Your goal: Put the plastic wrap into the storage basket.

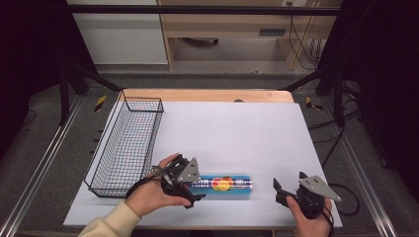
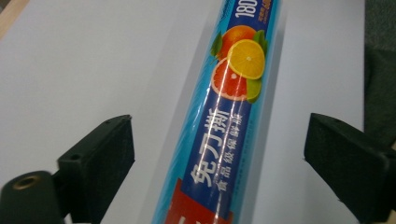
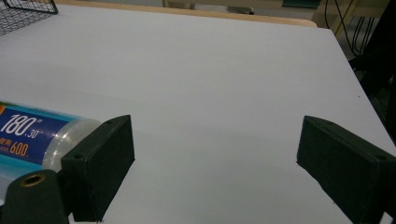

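Leftmost, the wire basket [image 1: 126, 148] stands along the white table's [image 1: 237, 133] edge. Just beside it, the left gripper [image 1: 190, 190] straddles the near end of the cling-film roll [image 1: 225, 184], jaws wide and clear of it on both sides. Better to centre them on the tube and squeeze squarely, lest it roll. Further right, the right gripper [image 1: 289, 183] hovers, spread and empty.
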